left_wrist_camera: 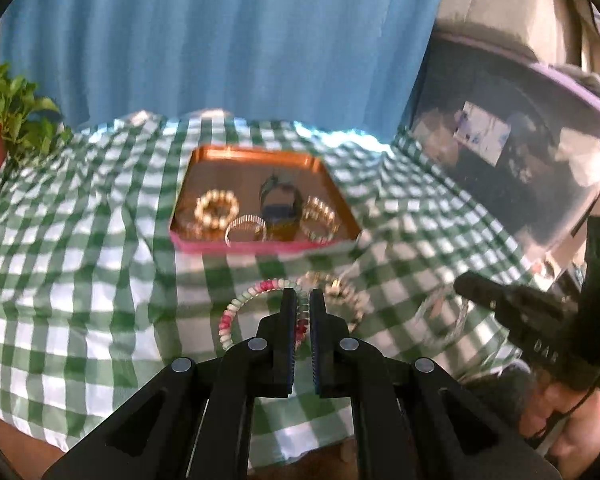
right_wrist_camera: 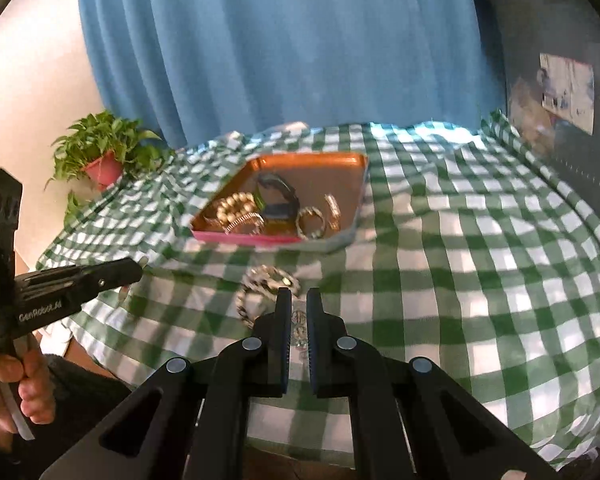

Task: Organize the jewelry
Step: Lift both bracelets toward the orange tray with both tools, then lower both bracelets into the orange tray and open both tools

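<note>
My left gripper [left_wrist_camera: 303, 294] is shut on a pink, green and white beaded bracelet [left_wrist_camera: 234, 310], which hangs from its fingers above the checked cloth. My right gripper [right_wrist_camera: 299, 294] is shut on a clear crystal bracelet [right_wrist_camera: 299, 328]; in the left wrist view that bracelet [left_wrist_camera: 440, 318] dangles under the right gripper [left_wrist_camera: 464, 280]. A black-and-white bracelet [right_wrist_camera: 268, 278] lies on the cloth just beyond both grippers. Farther back sits a copper tray [left_wrist_camera: 256, 160] with a pink rim, holding a pearl bracelet [left_wrist_camera: 216, 208], a dark watch [left_wrist_camera: 280, 196] and gold bangles [left_wrist_camera: 320, 220].
A green-and-white checked cloth [right_wrist_camera: 460, 260] covers the table. A potted plant [right_wrist_camera: 104, 152] stands at the back left, before a blue curtain [right_wrist_camera: 280, 40]. A dark bin with a lilac rim [left_wrist_camera: 520, 140] stands to the right. A hand [right_wrist_camera: 4, 392] holds the left gripper's handle.
</note>
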`<state>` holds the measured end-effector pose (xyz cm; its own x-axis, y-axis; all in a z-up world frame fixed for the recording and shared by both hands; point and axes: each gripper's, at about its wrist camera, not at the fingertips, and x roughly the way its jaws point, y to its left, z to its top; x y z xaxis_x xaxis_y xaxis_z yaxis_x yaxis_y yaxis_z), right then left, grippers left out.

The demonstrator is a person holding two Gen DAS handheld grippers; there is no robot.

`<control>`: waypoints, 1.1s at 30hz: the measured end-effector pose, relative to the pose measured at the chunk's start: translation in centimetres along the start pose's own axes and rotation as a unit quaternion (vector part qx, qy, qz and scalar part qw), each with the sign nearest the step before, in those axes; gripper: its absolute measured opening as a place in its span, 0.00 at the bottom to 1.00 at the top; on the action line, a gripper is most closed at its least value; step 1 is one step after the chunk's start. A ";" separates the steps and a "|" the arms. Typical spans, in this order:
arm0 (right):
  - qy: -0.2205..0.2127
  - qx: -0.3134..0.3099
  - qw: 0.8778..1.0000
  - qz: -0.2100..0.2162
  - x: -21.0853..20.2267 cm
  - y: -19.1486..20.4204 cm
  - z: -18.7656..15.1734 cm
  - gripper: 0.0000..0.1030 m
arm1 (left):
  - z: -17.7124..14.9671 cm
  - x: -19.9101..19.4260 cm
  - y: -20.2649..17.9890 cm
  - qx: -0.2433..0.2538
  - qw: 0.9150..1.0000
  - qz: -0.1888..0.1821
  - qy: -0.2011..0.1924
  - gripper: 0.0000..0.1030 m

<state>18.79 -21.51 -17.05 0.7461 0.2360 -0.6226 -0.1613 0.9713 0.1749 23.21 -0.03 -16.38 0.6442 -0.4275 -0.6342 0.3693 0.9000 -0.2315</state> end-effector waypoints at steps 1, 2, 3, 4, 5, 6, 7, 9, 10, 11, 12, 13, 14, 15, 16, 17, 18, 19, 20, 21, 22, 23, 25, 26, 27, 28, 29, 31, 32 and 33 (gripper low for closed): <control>-0.007 -0.002 1.000 0.000 -0.5 0.4 0.4 0.06 | 0.6 -0.5 -0.2 -0.001 1.000 -0.002 -0.008 0.06; -0.011 -0.002 1.000 0.003 -0.9 0.7 0.7 0.06 | 0.9 -0.8 -0.3 -0.001 1.000 -0.003 -0.012 0.06; -0.017 -0.003 1.000 0.005 -1.3 1.1 1.1 0.06 | 1.5 -1.1 -0.5 0.001 1.000 -0.004 -0.018 0.06; -0.023 -0.005 1.000 0.008 -1.7 1.5 1.6 0.06 | 1.8 -1.4 -0.8 0.004 1.000 -0.002 -0.023 0.06; -0.030 -0.007 0.999 0.012 -2.1 2.0 2.2 0.06 | 2.1 -1.6 -0.9 0.006 1.000 -0.001 -0.026 0.06; -0.036 -0.010 0.999 0.014 -2.4 2.4 2.7 0.06 | 2.5 -1.9 -1.0 0.004 0.999 0.002 -0.036 0.06; -0.042 -0.012 0.999 0.015 -2.7 2.7 3.1 0.06 | 2.8 -2.1 -1.0 0.002 0.999 0.004 -0.043 0.06; -0.056 -0.015 0.998 0.018 -3.3 3.5 4.2 0.06 | 3.5 -2.1 -1.1 0.002 0.999 0.000 -0.046 0.06; -0.060 -0.015 0.998 0.020 -3.5 3.7 4.5 0.06 | 3.8 -2.1 -1.0 0.001 0.999 -0.001 -0.050 0.06; -0.065 -0.016 0.997 0.023 -3.7 4.0 5.0 0.06 | 4.1 -2.0 -0.9 0.001 0.999 -0.002 -0.052 0.06; -0.070 -0.018 0.997 0.024 -3.8 4.2 5.4 0.06 | 4.3 -1.9 -0.8 0.002 0.999 -0.002 -0.052 0.06; -0.074 -0.021 0.997 0.027 -3.9 4.5 5.9 0.06 | 4.6 -1.7 -0.8 0.004 0.999 -0.003 -0.053 0.06; -0.076 -0.024 0.996 0.029 -3.8 4.7 6.3 0.06 | 4.9 -1.5 -0.7 0.004 0.999 -0.003 -0.054 0.06; -0.081 -0.028 0.996 0.031 -3.7 5.0 6.9 0.06 | 5.1 -1.2 -0.6 0.003 0.998 -0.005 -0.056 0.06; -0.084 -0.030 0.995 0.033 -3.6 5.2 7.3 0.06 | 5.4 -0.9 -0.4 0.002 0.998 -0.006 -0.059 0.06; -0.087 -0.033 0.995 0.035 -3.4 5.4 7.8 0.06 | 5.7 -0.7 -0.2 0.002 0.998 -0.005 -0.062 0.06; -0.089 -0.034 0.995 0.036 -3.2 5.6 8.2 0.06 | 5.9 -0.5 -0.1 0.002 0.998 -0.005 -0.064 0.06; -0.093 -0.035 0.994 0.035 -3.0 5.7 8.7 0.06 | 6.2 -0.3 0.2 0.002 0.998 -0.008 -0.069 0.06; -0.096 -0.035 0.994 0.037 -2.7 5.8 9.2 0.06 | 6.5 -0.4 0.4 0.001 0.997 -0.009 -0.074 0.06; -0.097 -0.035 0.994 0.039 -2.5 5.8 9.5 0.06 | 6.8 -0.5 0.7 0.000 0.997 -0.012 -0.081 0.06; -0.099 -0.032 0.994 0.041 -2.1 5.8 9.8 0.06 | 7.2 -0.6 1.0 -0.001 0.996 -0.017 -0.087 0.06; -0.100 -0.031 0.994 0.043 -1.6 5.8 10.2 0.06 | 7.7 -0.8 1.3 -0.002 0.995 -0.021 -0.095 0.06; -0.103 -0.032 0.993 0.041 -0.9 5.6 10.7 0.06 | 8.8 -0.8 2.0 -0.003 0.994 -0.022 -0.106 0.06; -0.103 -0.033 0.993 0.040 -0.4 5.5 11.1 0.06 | 9.2 -0.7 2.3 -0.003 0.994 -0.024 -0.108 0.06; -0.103 -0.032 0.993 0.039 0.0 5.4 11.3 0.06 | 9.6 -0.4 2.7 -0.005 0.993 -0.025 -0.111 0.06; -0.104 -0.030 0.993 0.038 0.6 5.1 11.5 0.06 | 9.9 -0.1 3.2 -0.011 0.993 -0.027 -0.111 0.06; -0.104 -0.027 0.994 0.038 1.2 4.8 11.8 0.06 | 10.1 0.3 3.8 -0.018 0.993 -0.033 -0.109 0.06; -0.103 -0.021 0.994 0.037 2.3 4.3 11.9 0.06 | 10.3 1.1 4.5 -0.027 0.993 -0.038 -0.109 0.06; -0.102 -0.019 0.994 0.033 2.9 4.0 11.9 0.06 | 10.3 1.6 4.9 -0.030 0.993 -0.034 -0.108 0.06; -0.101 -0.017 0.994 0.031 3.4 3.7 11.8 0.06 | 10.2 2.3 5.3 -0.035 0.993 -0.031 -0.106 0.06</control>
<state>28.34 -17.46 -9.46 0.8482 0.2882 -0.4445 -0.2308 0.9563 0.1797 33.49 2.91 -11.54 0.7504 -0.4841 -0.4500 0.3703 0.8719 -0.3204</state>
